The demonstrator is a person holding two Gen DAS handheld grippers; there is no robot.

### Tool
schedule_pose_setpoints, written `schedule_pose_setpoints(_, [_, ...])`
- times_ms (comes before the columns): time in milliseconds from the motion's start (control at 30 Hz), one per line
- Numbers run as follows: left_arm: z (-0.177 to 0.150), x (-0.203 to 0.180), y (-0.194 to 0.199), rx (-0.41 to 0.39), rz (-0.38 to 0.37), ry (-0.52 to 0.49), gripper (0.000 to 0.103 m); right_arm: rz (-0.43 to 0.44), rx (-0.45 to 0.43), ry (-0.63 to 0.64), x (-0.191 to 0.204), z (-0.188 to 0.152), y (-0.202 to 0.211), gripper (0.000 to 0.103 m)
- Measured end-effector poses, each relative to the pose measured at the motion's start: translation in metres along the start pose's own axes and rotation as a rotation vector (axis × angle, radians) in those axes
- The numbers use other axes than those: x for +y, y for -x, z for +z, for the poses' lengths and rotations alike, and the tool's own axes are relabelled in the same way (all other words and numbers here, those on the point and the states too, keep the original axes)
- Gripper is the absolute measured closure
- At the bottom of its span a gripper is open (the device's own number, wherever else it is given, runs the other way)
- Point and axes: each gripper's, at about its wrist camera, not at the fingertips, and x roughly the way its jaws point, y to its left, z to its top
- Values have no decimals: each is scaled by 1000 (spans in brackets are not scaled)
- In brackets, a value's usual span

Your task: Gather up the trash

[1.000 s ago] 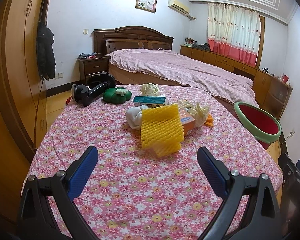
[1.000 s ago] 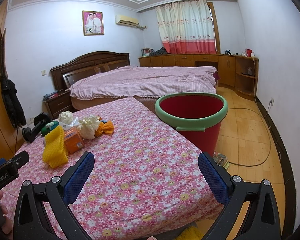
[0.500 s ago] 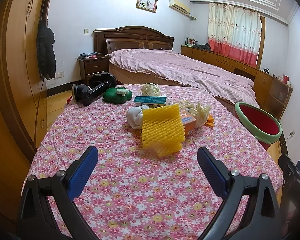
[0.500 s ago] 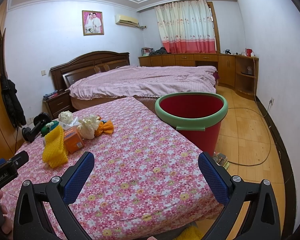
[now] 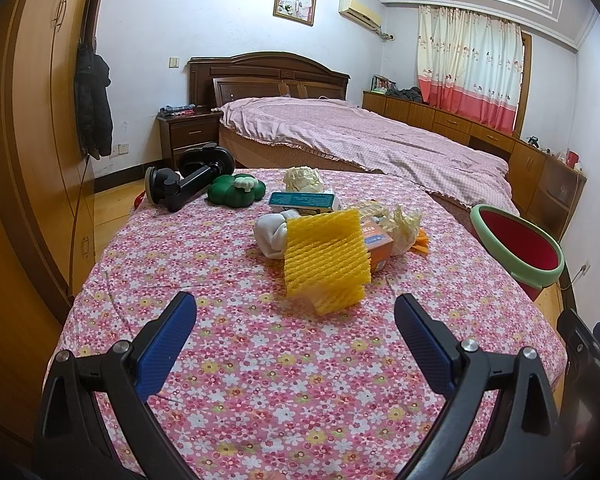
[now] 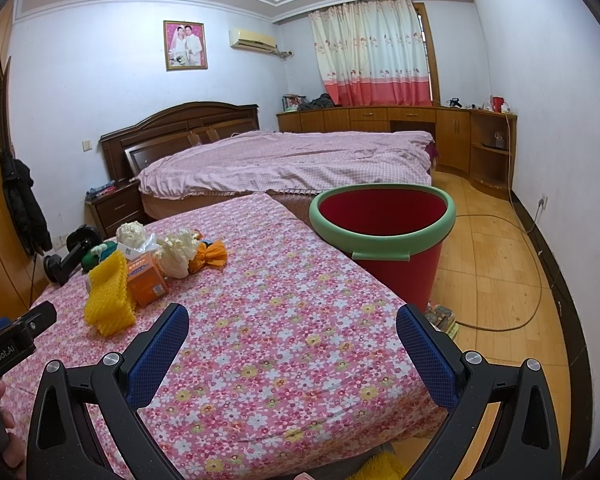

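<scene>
While both tools hang low over the near edge of the flowered tablecloth, nothing is in either grasp. The left gripper is spread wide, blue pads well apart, and straight ahead of it, just past the fingertips, lies the yellow foam net, leaning against the heap in the middle of the tabletop. Behind the net sit a white rolled sock, an orange carton, a crumpled cream wrapper and a teal box, with another crumpled paper ball toward the far edge. At the far left corner lie a black suction mount and a green flower-shaped toy.

Over on the right, the right gripper is just as wide and empty, above bare cloth near the right edge. The foam net lies off to its left, the orange carton beside it. The red bucket with its green rim stands on the floor, hard against the tabletop's right edge, ahead and to the right of this gripper.
</scene>
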Motion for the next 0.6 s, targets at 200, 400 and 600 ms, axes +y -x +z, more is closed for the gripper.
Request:
schedule_pose_setpoints(200, [0,0,0,2,-1,-1,5,0,1,-1,0,0,0,0])
schedule_pose_setpoints(400, [0,1,0,3,0,-1,5,0,6,-7,0,-2,-1,0])
schedule_pose_setpoints(600, [6,4,-4,11,2,-5,5,-1,25,-24,-2,1,-6,0])
